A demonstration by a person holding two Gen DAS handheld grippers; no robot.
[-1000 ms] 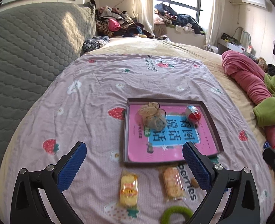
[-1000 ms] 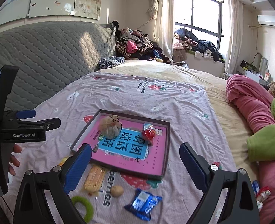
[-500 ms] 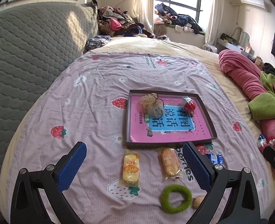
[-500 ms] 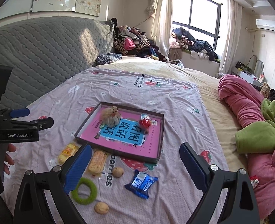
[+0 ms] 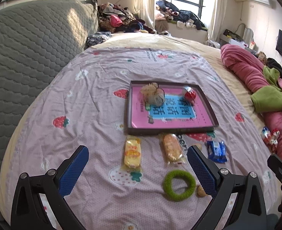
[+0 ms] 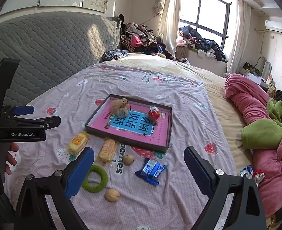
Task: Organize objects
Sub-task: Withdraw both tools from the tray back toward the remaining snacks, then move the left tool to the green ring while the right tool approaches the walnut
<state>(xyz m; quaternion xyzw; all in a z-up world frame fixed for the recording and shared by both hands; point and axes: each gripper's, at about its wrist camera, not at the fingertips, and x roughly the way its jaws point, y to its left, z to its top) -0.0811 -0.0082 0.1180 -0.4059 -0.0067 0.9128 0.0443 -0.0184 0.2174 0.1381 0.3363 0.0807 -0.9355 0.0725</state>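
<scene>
A dark-rimmed tray (image 5: 128, 105) (image 6: 168, 134) with a pink lining lies on the bed. It holds a tan cloth pouch (image 5: 154, 95) (image 6: 120, 108) and a red-wrapped sweet (image 5: 189, 94) (image 6: 154, 113). In front of it lie a yellow snack pack (image 5: 132, 151) (image 6: 77, 142), an orange biscuit pack (image 5: 172, 148) (image 6: 107, 149), a blue packet (image 5: 216, 151) (image 6: 151, 170), a green ring (image 5: 179, 185) (image 6: 95, 178) and two walnuts (image 6: 128, 159) (image 6: 112, 195). My left gripper (image 5: 138, 169) is open and empty above the near snacks. My right gripper (image 6: 139, 170) is open and empty above the blue packet.
A pink quilt with a green blanket (image 6: 261, 132) lies along the right side of the bed. A grey quilted headboard (image 5: 25, 44) rises on the left. Small wrapped sweets (image 5: 270, 134) lie by the quilt. Clothes are piled under the window.
Both grippers have drawn back and up from the tray. More of the bed shows now: the green ring, the walnuts and the blue packet have come into view. Both stay open.
</scene>
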